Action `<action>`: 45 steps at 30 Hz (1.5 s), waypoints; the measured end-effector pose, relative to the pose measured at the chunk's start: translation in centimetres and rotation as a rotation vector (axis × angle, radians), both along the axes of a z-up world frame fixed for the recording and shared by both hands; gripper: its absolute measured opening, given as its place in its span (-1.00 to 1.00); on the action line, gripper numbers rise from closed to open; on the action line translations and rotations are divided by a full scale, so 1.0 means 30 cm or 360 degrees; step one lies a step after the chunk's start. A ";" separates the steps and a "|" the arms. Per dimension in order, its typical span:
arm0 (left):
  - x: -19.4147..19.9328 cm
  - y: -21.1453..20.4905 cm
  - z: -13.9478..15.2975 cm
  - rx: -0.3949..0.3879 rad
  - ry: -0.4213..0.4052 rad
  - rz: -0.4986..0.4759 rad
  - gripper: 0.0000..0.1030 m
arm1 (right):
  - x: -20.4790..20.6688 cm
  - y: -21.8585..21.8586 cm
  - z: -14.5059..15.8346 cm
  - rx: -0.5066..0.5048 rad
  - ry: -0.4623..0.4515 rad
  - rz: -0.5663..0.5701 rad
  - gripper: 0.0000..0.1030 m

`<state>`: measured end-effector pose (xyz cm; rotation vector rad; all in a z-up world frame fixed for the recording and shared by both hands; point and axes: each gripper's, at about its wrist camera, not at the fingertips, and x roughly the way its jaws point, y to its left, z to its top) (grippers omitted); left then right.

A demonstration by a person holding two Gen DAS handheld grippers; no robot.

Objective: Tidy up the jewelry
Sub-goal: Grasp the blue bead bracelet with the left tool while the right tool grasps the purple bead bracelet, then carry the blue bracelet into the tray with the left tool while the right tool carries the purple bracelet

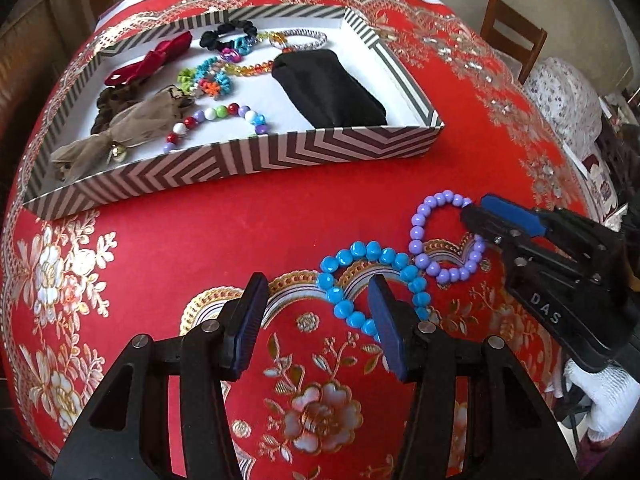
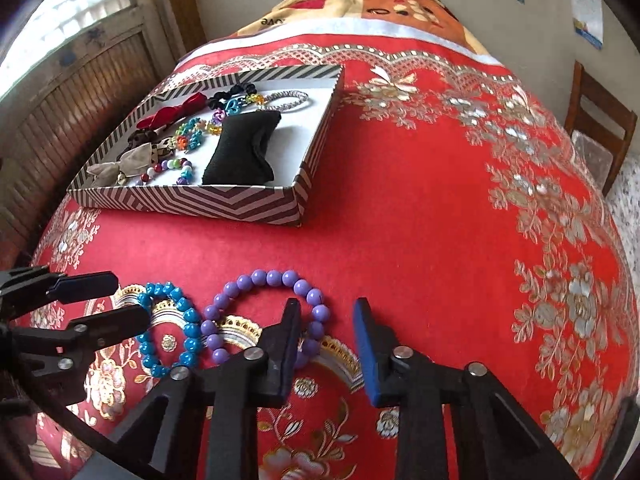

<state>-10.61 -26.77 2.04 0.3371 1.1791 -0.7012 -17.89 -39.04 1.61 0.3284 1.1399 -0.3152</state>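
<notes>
A blue bead bracelet (image 1: 374,249) (image 2: 192,330) and a purple bead bracelet (image 1: 415,233) (image 2: 260,278) lie side by side on the red floral cloth. My left gripper (image 1: 318,312) (image 2: 132,298) is open and low over the cloth. Its right finger stands inside the blue ring, and the ring's left arc lies between the jaws, untouched. My right gripper (image 2: 328,310) (image 1: 476,210) straddles the purple ring's right arc. One finger stands inside the ring and a gap shows beside the beads, so it is open. A striped box (image 1: 240,164) (image 2: 192,204) stands farther back.
The box holds a black cushion (image 1: 328,88) (image 2: 240,156), several bead bracelets and fabric hair ties. A wooden chair (image 1: 512,36) (image 2: 600,120) stands past the right edge of the cloth-covered surface. A slatted wooden panel (image 2: 80,92) runs along the left.
</notes>
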 end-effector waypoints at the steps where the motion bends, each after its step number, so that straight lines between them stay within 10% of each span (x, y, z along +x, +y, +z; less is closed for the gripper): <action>1: -0.002 -0.002 0.002 -0.0014 -0.0025 0.0000 -0.02 | 0.000 -0.002 -0.001 -0.0005 -0.0008 0.0008 -0.68; 5: 0.001 -0.018 0.000 -0.0006 -0.0060 -0.0027 -0.82 | -0.006 -0.019 -0.003 0.0028 -0.0039 0.0004 -0.83; 7: 0.013 -0.013 0.000 -0.0044 0.0003 -0.0031 -0.85 | -0.010 -0.026 0.008 0.0058 -0.0062 -0.0011 -0.83; 23: 0.017 0.096 0.234 -0.0276 -0.0091 0.0015 -0.86 | 0.004 -0.009 0.269 0.0009 -0.0284 0.0034 -0.83; 45: 0.106 0.188 0.392 -0.0280 -0.0368 0.0118 -0.86 | 0.087 0.039 0.443 -0.0076 -0.0404 0.0148 -0.83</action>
